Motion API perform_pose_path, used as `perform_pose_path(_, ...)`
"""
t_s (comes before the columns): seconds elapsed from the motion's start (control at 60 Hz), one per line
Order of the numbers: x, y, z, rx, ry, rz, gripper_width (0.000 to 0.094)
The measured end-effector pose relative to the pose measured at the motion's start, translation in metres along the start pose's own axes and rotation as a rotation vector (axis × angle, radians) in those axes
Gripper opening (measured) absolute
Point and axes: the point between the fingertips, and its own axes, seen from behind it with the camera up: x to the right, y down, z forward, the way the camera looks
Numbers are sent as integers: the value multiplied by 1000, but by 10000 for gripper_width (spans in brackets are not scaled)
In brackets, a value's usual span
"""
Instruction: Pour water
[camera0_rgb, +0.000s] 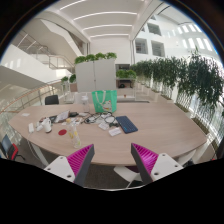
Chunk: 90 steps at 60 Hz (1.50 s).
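Observation:
My gripper (112, 163) is open and empty, its two magenta pads (80, 160) spread wide apart just in front of the near edge of a large round wooden table (110, 140). Two tall green bottle-like objects (104, 101) stand at the far middle of the table, well beyond the fingers. Around them lies clutter: a small red thing (61, 131), white items (45, 126), cables and a dark blue notebook (127, 125). I cannot make out a cup or a water container for certain.
White chairs (125, 172) stand under the table's near edge. A white cabinet with plants on top (97, 72) stands behind the table. A row of green trees (185, 75) runs along the right. Balconies and stairs (35, 55) rise at the left.

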Motion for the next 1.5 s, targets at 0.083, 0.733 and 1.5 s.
perform_pose_path(0.083, -3, -15, 11, 79, -1, -44, 815)
perform_pose_path(0.733, -185, 72, 126, 227, -59, -67, 804)
perform_pose_path(1.5, -251, 55, 393, 193, 87, 24, 351)
